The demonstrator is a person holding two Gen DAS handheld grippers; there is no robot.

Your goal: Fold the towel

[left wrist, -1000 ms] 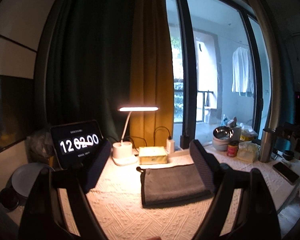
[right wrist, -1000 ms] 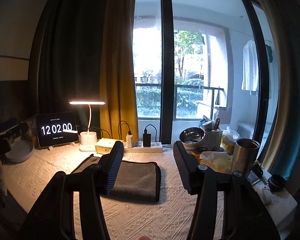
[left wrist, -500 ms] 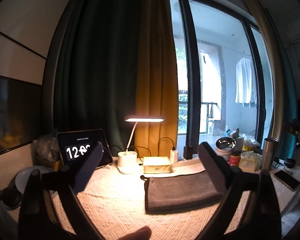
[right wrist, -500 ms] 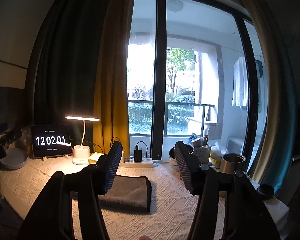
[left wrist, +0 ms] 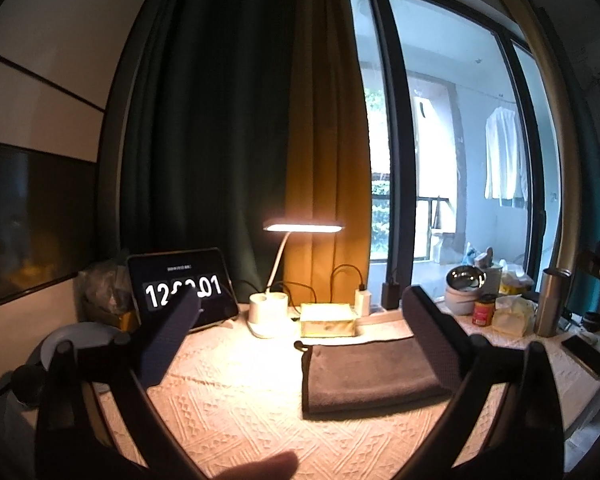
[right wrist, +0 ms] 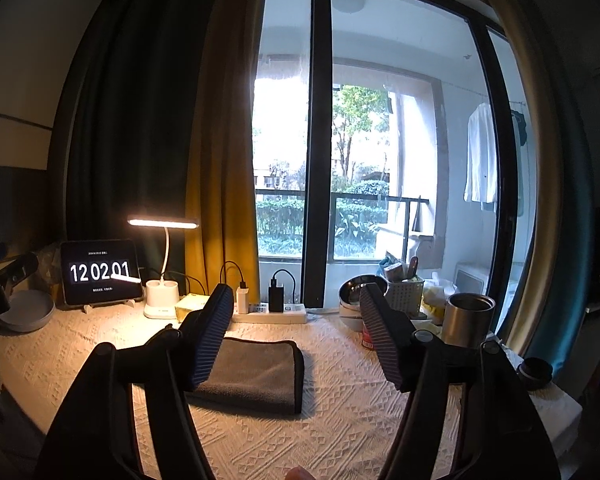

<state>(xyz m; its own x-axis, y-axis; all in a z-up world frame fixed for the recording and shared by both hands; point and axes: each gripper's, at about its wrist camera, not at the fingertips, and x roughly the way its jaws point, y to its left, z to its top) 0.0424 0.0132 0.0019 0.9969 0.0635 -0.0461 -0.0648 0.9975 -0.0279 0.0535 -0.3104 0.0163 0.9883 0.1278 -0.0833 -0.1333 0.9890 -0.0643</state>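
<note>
The towel (left wrist: 368, 376) is seen lying as a neat grey rectangle on the white textured tablecloth (left wrist: 236, 408), doubled over w/ a thick rolled edge at its front — so the folding is judged done, or nearly so. Neither tool is touching it. The left gripper (left wrist: 296, 340) is held above the cloth w/ jaws spread wide & nothing between them; the right gripper (right wrist: 296, 334) is likewise spread and empty, raised over the table, the towel (right wrist: 252, 372) showing between and below its fingers.

The step in hand is judged to be the release/pull-back phase. If another fold is wanted, a descent to one short edge would be called for, w/ both corners pinched and carried across; otherwise nothing more is needed.

Around the towel: a lit desk lamp (left wrist: 284, 280) and a yellowish box (left wrist: 328, 320) just behind it, a tablet clock (left wrist: 180, 288) at back left, a power strip (right wrist: 272, 312) w/ chargers by the window. At right — a steel cup (right wrist: 466, 320), a red can (left wrist: 483, 310), a metal bowl (left wrist: 464, 280), a phone (left wrist: 586, 354). None of it is judged to block the towel; only the box sits near enough to be nudged.
</note>
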